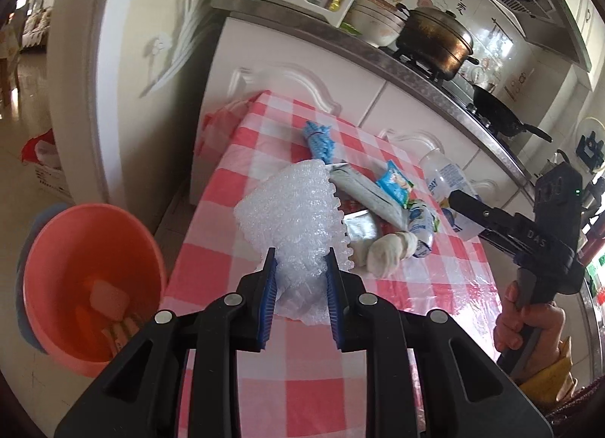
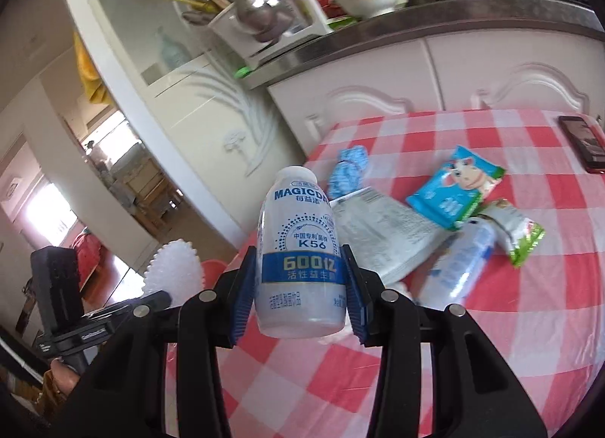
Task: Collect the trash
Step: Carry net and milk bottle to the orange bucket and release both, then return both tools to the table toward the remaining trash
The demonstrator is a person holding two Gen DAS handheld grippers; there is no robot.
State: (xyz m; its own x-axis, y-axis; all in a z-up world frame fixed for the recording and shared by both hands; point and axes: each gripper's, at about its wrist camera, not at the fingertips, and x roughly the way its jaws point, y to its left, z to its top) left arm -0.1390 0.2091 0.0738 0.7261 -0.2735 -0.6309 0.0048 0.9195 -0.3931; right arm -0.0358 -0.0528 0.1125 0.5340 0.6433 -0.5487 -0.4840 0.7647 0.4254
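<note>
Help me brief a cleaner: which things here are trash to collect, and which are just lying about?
Trash job:
bubble wrap, in left jaws
drink bottle, in right jaws
blue snack packet
pink bin

Just about:
phone
pot
wok

White kitchen cabinets (image 1: pixel 302 71), glossy floor (image 1: pixel 22 158)

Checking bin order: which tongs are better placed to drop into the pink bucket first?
Probably left. The left tongs hold the foam wrap nearest the bucket; the right tongs, gripping the bottle, are farther across the table.
</note>
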